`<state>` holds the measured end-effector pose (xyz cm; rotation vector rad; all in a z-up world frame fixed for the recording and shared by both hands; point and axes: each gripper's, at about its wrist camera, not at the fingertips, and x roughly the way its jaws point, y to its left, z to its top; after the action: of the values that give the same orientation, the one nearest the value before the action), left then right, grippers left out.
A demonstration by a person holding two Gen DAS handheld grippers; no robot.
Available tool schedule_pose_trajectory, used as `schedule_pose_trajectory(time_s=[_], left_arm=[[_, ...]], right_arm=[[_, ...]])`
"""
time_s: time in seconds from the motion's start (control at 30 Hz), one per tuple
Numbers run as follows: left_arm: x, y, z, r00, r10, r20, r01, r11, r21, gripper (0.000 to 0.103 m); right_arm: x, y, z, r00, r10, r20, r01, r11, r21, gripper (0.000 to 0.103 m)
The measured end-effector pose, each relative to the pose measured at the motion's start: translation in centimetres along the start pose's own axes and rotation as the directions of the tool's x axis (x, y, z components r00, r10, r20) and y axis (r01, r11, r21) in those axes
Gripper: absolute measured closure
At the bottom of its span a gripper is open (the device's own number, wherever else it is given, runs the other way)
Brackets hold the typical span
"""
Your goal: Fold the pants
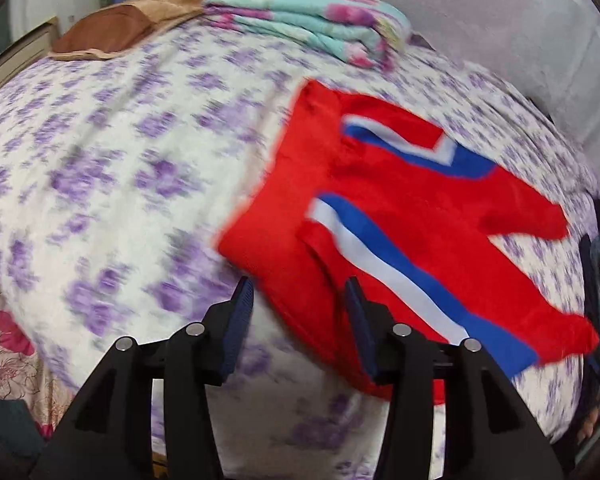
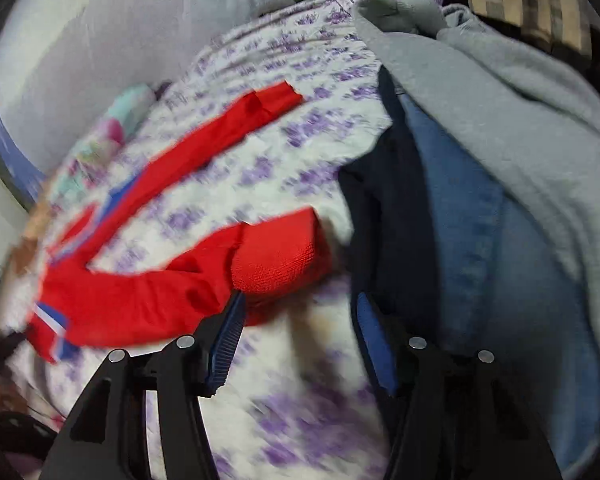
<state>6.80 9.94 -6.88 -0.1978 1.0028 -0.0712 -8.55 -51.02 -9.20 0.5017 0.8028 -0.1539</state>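
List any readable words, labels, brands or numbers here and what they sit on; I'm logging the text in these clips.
None: no readable text in either view.
The red pants bear only blue and white stripes, no lettering.
The bedsheet and the folded blanket carry flower prints only.
The jeans and the grey garment show no label; both views are motion-blurred.

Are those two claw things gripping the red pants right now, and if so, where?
No, nothing is held. The left gripper and right gripper are both open above the bed, with the pants lying loose.
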Motion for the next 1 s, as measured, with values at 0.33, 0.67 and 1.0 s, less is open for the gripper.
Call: schedule_pose_trajectory(time_s=[0.33,0.67,1.0], left_arm=[[1.8,-1.3,-0.7,1.000,0.013,0.001,-0.013,1.000,0.000,0.043],[1.8,-0.8,-0.2,1.000,-0.008,0.006,0.008,1.000,-0.012,0.047],[1.8,-1.1,0.0,1.000,-0.015,0.003,0.016,1.000,-0.024,0.047]], right_arm=[[1.8,2.2,0.5,0.988,0.144,-0.050,-0.138,0.984,0.110,0.053],[-3.7,7.3,6.1,0.990,0.125,0.062,-0.128,0.991,0.043,0.094],[3.5,10.4,12.1,0.950,-0.302,0.084,0.312,0.938,-0.153,0.033]])
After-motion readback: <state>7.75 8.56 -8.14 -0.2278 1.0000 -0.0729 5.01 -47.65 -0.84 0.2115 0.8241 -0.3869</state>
